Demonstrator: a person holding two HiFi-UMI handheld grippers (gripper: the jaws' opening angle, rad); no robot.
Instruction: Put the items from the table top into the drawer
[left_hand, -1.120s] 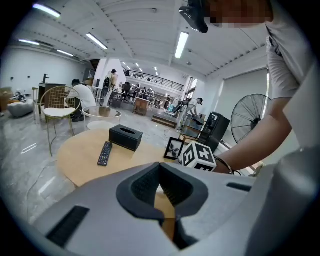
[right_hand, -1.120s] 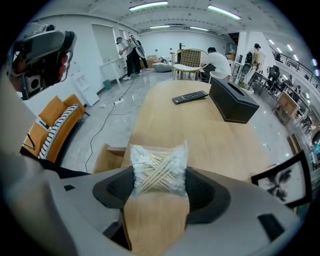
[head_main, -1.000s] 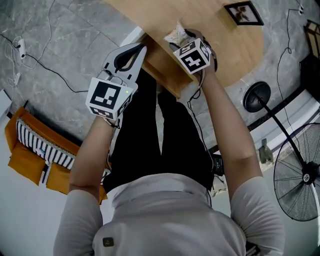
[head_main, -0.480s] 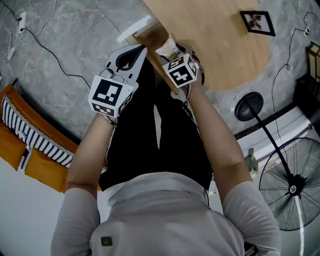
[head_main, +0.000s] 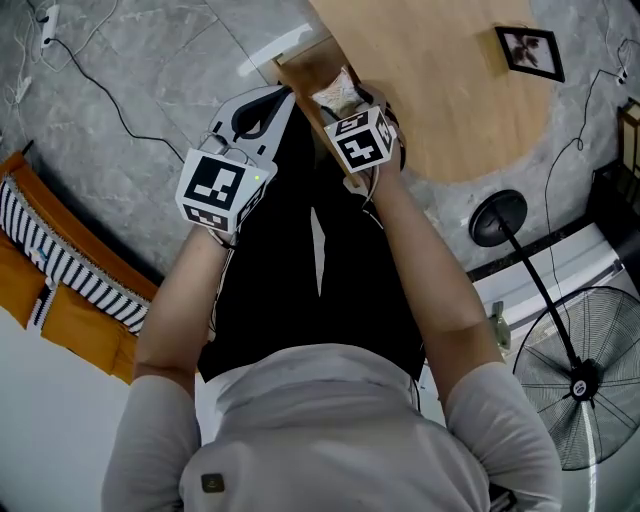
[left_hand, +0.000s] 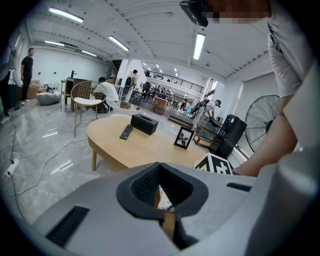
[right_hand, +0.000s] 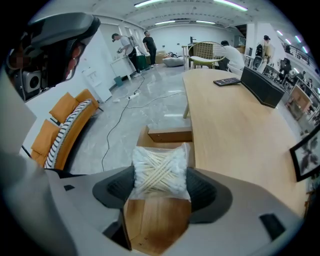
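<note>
A clear bag of cotton swabs (right_hand: 160, 170) is held in my right gripper (right_hand: 159, 189), which is shut on it just above the open wooden drawer (right_hand: 152, 227) at the table's near end. From the head view, the bag (head_main: 337, 90) sticks out past the right gripper (head_main: 347, 103) over the drawer (head_main: 303, 70). Just left of the drawer, my left gripper (head_main: 283, 100) is shut with nothing in it. In the left gripper view its tips (left_hand: 163, 215) meet, and the bag shows through the loop of the jaws.
The oval wooden table (right_hand: 235, 125) carries a remote (right_hand: 226, 81), a black box (right_hand: 262, 86) and a picture frame (head_main: 528, 50). An orange sofa (head_main: 40, 270) stands left, fans (head_main: 585, 380) right. Cables lie on the grey floor. People stand far off.
My right gripper has drawn back with the swab bag from the table top to above the open drawer. The left gripper has stayed beside the drawer, still shut.
</note>
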